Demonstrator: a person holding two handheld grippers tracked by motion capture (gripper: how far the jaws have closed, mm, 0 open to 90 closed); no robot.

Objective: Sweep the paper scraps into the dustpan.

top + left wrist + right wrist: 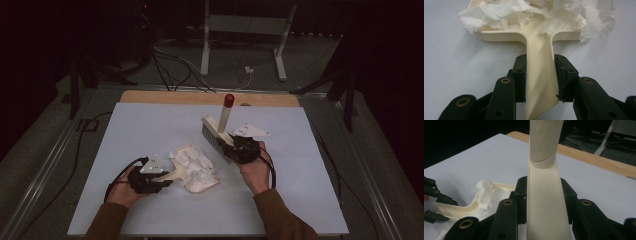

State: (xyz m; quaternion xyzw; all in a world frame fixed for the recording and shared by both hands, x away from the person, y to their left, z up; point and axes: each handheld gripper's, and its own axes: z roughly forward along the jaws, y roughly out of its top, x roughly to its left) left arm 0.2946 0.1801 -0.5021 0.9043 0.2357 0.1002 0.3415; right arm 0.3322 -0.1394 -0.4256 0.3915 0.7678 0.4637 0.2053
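The left gripper (150, 177) sits at about seven o'clock on the pale blue table (150, 125), its jaws clamped on the cream handle of a dustpan (197, 172). The pan lies flat just beyond the jaws, toward two o'clock, its long axis running from the handle out to the mouth, and it is heaped with crumpled white tissue (195, 162). The right gripper (239, 149) is at about four o'clock from the table's centre, jaws closed on the cream handle of a brush (220, 125). The brush is raised off the table: its bristle head points toward ten o'clock and its red-tipped handle rises toward twelve. The bristles hang just right of the pan, apart from it, so the pan lies toward eight o'clock from the brush; the right hand is the nearer one for any further sweeping. The left gripper view shows both pads pressed to the dustpan (539, 75) handle and tissue (506, 12) spilling over the back wall. The right gripper view looks up the brush (546, 195) handle, with the dustpan (461, 207) low at the left.
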